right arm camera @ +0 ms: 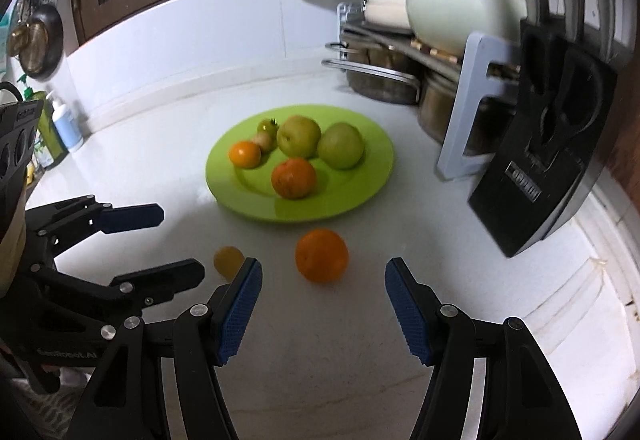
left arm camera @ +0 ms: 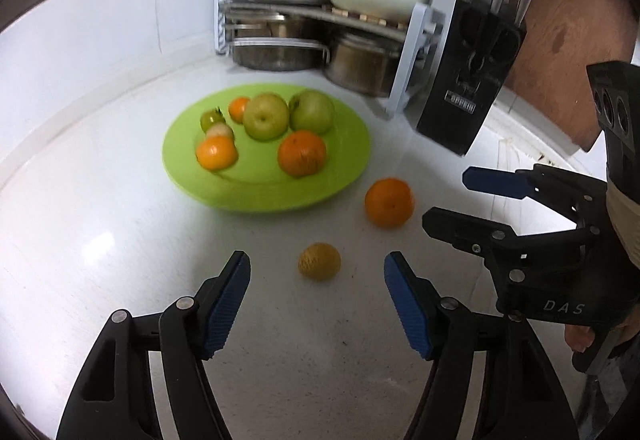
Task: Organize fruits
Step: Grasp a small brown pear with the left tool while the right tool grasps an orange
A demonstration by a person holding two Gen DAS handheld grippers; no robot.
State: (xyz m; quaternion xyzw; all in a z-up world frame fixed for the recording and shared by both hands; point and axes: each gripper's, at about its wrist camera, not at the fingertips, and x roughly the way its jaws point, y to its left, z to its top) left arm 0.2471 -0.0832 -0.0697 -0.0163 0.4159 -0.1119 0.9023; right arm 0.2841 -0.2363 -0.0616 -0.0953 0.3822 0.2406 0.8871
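My jaws stand open and empty on both sides: the left gripper (left arm camera: 318,304) frames the small yellow fruit (left arm camera: 319,262), the right gripper (right arm camera: 324,306) frames the loose orange (right arm camera: 321,255). Both fruits sit on the white counter (left arm camera: 100,240), just near of the green plate (left arm camera: 340,176), the orange to the right. I judge the orange firm, light and apt to roll; I would pinch it across its widest middle. The yellow one looks wrinkled, perhaps softer, so gently.
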